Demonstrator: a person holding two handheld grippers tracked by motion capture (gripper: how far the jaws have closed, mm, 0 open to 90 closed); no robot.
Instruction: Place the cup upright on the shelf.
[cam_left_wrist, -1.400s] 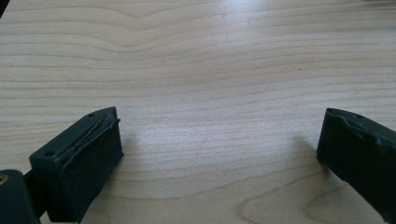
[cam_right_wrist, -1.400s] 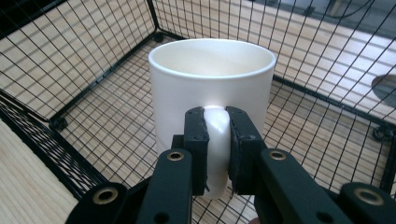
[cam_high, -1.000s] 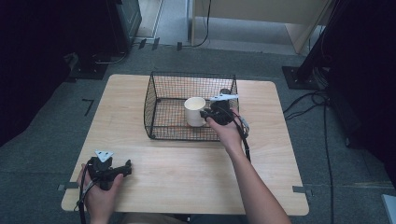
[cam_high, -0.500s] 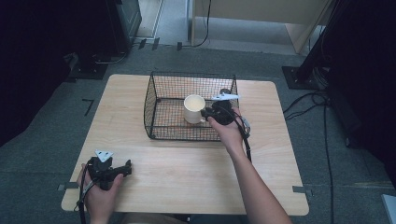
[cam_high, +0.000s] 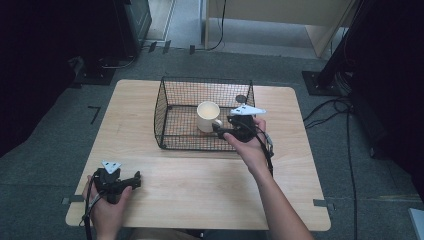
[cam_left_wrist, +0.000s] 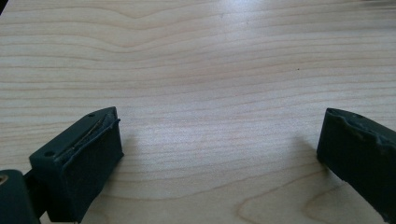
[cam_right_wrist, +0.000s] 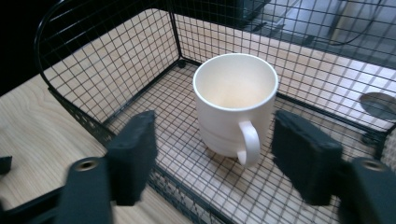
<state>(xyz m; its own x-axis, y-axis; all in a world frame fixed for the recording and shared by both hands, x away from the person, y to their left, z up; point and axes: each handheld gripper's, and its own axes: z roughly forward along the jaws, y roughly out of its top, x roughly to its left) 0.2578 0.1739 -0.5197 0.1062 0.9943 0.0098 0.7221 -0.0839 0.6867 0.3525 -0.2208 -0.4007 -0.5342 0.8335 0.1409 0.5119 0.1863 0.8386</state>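
- Released a moment ago, the cream mug now stands free as the right tongs draw back from it toward the person, their jaws having just been opening, with nothing gripped between them.
- Nearest the person, the left tongs rest at the front left of the wooden table, jaws spread wide over bare wood, holding nothing.
- Farther in, the right hand holds its tongs at the front right wall of the black wire basket; in the right gripper view both pads stand clear on either side of the mug's handle.
- Inside the basket, the mug sits upright on the mesh floor, handle turned toward the right tongs.
- Judging by this, the placing step looks finished and the withdrawal is under way; the next move calls for lifting the tongs clear of the basket's rim without catching the wire or nudging the handle.
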